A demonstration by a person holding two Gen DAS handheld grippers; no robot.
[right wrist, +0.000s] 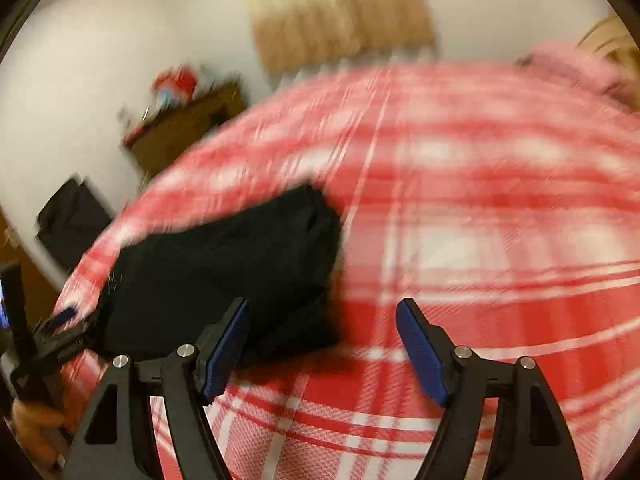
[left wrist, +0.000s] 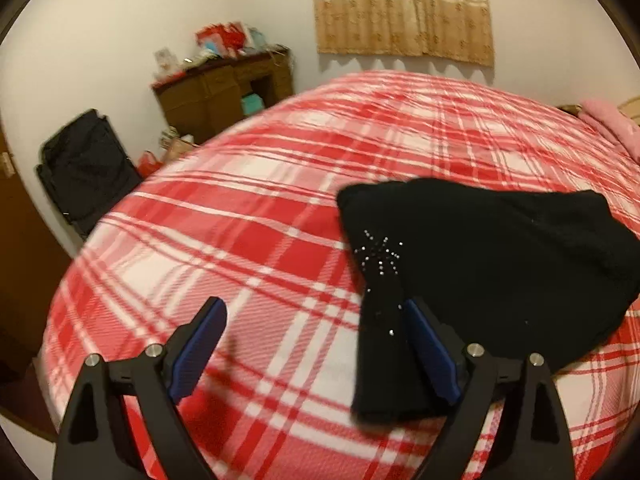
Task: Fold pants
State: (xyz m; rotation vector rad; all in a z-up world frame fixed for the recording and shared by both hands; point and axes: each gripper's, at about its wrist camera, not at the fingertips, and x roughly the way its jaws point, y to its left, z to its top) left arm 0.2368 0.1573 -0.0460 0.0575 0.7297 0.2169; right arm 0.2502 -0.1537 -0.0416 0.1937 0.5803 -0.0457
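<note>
The black pants [left wrist: 480, 248] lie folded in a thick bundle on the bed's red-and-white plaid blanket [left wrist: 240, 220], with small sparkling studs on the near left part. My left gripper [left wrist: 316, 312] is open wide just above the blanket. A narrow end of the pants lies between its jaws beside the right finger [left wrist: 428, 344], and the pads do not press on it. In the blurred right wrist view, my right gripper [right wrist: 324, 308] is open over the blanket [right wrist: 480, 200]. The pants [right wrist: 224, 264] sit by its left finger [right wrist: 228, 352]. The left gripper [right wrist: 60, 320] and a hand show at the far left.
A brown wooden dresser [left wrist: 224, 92] with red clutter on top stands against the far wall. A black suitcase [left wrist: 84, 164] is beside the bed's left edge. A beige curtain [left wrist: 400, 8] hangs behind the bed, and pink bedding [left wrist: 608, 120] lies at the far right.
</note>
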